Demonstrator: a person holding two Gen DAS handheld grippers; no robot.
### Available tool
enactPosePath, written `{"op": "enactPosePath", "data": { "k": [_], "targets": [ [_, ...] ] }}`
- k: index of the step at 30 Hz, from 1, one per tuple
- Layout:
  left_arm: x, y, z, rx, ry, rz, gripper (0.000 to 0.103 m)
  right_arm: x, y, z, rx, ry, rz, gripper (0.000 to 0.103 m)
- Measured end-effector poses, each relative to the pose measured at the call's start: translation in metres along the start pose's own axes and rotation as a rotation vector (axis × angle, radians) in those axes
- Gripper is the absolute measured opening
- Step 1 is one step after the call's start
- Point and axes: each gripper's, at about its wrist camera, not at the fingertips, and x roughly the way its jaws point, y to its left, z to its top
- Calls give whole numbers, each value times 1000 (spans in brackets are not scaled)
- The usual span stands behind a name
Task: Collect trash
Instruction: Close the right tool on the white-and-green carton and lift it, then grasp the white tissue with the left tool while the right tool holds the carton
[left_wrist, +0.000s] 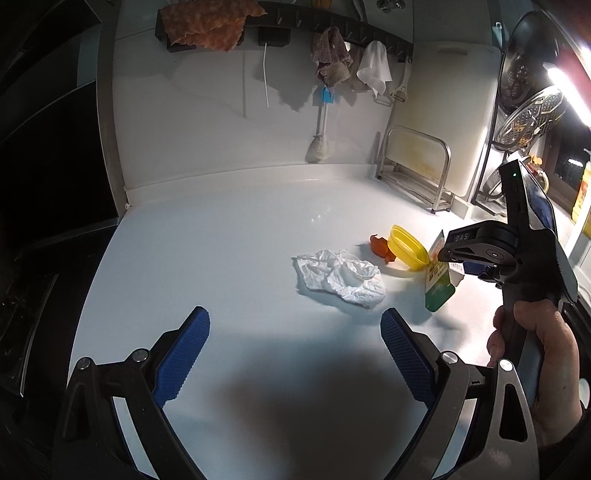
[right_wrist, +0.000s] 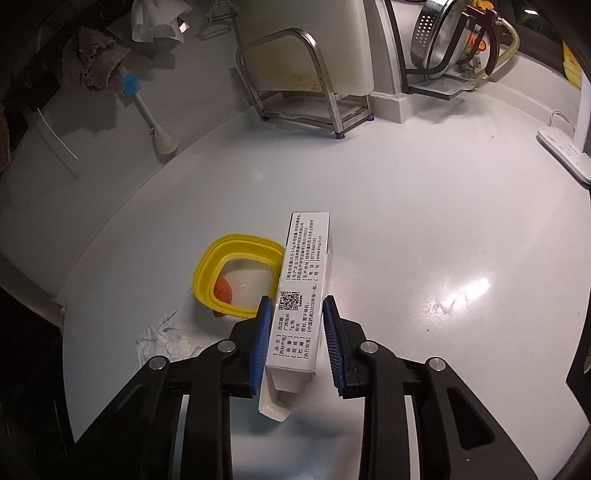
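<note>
My right gripper is shut on a white printed medicine box and holds it above the white counter; the box's open flap hangs at the near end. In the left wrist view the box shows its green end under the right gripper. A yellow container lies just left of the box, with an orange scrap inside or behind it; both show in the left wrist view, container, scrap. A crumpled white tissue lies ahead of my open, empty left gripper.
A steel rack with a white cutting board stands at the back right. A brush and cloths hang on the back wall. A dark stove borders the counter's left edge. A white lamp base stands far right.
</note>
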Motion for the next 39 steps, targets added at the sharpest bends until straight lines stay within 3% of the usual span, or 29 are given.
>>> {"op": "enactPosePath", "data": {
  "k": [15, 25, 33, 39],
  "targets": [
    [56, -35, 19, 7, 84, -25, 92, -46, -48, -33, -88, -57, 92, 26],
    [126, -54, 31, 7, 222, 10, 92, -57, -77, -37, -64, -76, 139, 26],
    [152, -60, 31, 8, 291, 27, 77, -56, -82, -40, -69, -74, 156, 26],
    [153, -62, 31, 19, 294, 9, 53, -54, -83, -44, -70, -66, 155, 26]
  ]
}}
